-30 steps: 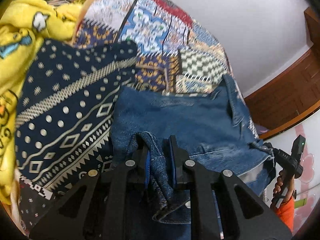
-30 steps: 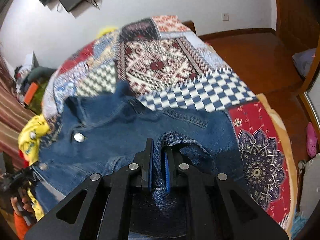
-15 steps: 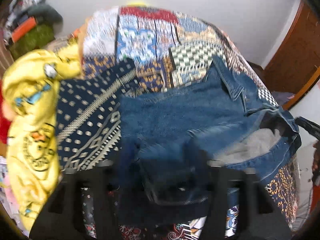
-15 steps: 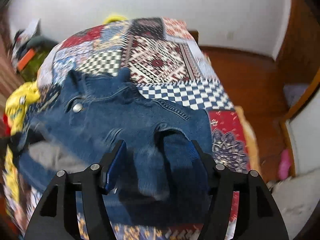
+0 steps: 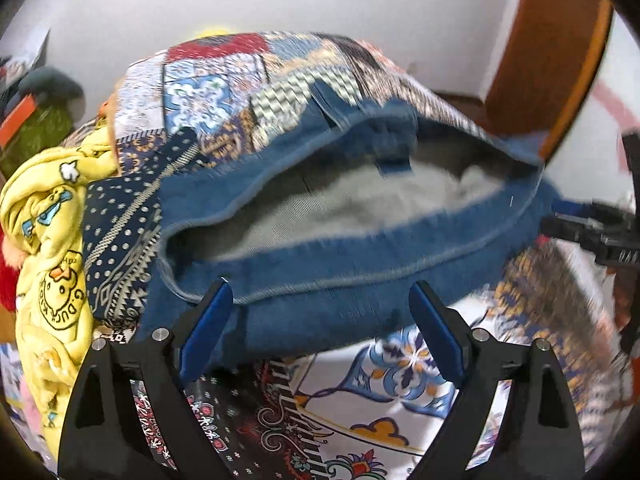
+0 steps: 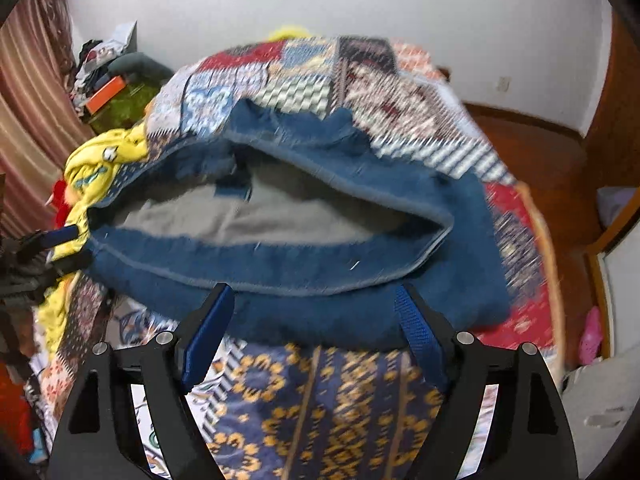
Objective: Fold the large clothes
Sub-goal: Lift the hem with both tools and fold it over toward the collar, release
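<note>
A blue denim jacket (image 5: 340, 280) with a grey lining (image 5: 360, 196) lies folded on the patchwork bedspread (image 5: 224, 92). Its near hem gapes open toward me. My left gripper (image 5: 320, 320) is open and empty, just in front of the hem. In the right wrist view the same jacket (image 6: 280, 264) lies ahead, lining (image 6: 280, 216) showing. My right gripper (image 6: 310, 320) is open and empty, fingers wide apart at the near hem. Each gripper shows at the edge of the other's view: the right one (image 5: 592, 224) and the left one (image 6: 48, 248).
A yellow duck-print garment (image 5: 52, 240) is heaped at the left of the bed, also seen in the right wrist view (image 6: 96, 164). A dark patterned cloth (image 5: 120, 224) lies beside the jacket. Clutter (image 6: 108, 88) sits by the curtain; wooden floor (image 6: 532, 152) lies right.
Both grippers have let go of the denim folds they held and opened wide. They have pulled back toward the near edge of the bed; the jacket has dropped onto the spread.
</note>
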`<control>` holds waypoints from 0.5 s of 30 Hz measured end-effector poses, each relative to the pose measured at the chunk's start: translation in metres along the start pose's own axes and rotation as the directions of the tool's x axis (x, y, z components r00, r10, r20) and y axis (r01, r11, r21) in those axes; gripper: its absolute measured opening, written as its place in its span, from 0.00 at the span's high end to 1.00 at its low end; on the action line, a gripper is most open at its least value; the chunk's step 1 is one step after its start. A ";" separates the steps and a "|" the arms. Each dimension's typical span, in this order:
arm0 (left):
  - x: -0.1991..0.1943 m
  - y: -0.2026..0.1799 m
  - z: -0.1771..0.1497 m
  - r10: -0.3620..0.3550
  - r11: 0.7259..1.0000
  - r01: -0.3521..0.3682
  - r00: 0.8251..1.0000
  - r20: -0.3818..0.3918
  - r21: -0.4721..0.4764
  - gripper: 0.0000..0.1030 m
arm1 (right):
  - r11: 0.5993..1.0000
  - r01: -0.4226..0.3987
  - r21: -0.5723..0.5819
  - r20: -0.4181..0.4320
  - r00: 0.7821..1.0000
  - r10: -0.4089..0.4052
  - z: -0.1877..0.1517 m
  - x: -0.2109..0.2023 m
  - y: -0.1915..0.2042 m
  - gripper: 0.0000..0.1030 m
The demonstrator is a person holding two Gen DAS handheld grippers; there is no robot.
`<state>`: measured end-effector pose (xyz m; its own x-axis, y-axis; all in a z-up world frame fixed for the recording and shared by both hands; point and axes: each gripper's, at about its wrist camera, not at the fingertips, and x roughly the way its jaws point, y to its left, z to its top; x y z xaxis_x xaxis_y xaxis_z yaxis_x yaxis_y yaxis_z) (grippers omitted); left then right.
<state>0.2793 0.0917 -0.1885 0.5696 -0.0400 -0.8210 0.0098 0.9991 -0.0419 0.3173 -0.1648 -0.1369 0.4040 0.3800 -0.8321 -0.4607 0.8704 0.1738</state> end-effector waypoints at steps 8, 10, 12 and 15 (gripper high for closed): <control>0.043 -0.001 0.007 0.066 0.997 -0.066 0.998 0.012 0.040 0.13 | 0.999 0.019 0.027 -0.090 0.996 -0.017 -0.010 0.045 0.006 0.20; 0.052 0.008 0.019 0.078 0.997 -0.078 0.997 0.013 0.010 0.13 | 1.000 0.022 0.020 -0.075 0.997 -0.020 -0.003 0.050 0.007 0.20; 0.065 0.019 0.032 0.063 0.998 -0.063 0.998 -0.004 -0.017 0.13 | 1.000 0.018 0.015 -0.046 0.999 -0.017 0.009 0.051 0.006 0.20; 0.083 0.034 0.052 0.094 0.995 -0.094 0.995 -0.020 -0.039 0.13 | 0.998 0.029 0.047 -0.002 1.000 -0.028 0.025 0.058 -0.003 0.20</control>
<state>0.3695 0.1232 -0.2285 0.5517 0.0536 -0.8323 -0.0762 0.9970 0.0137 0.3620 -0.1375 -0.1720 0.4150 0.3543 -0.8380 -0.4115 0.8945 0.1745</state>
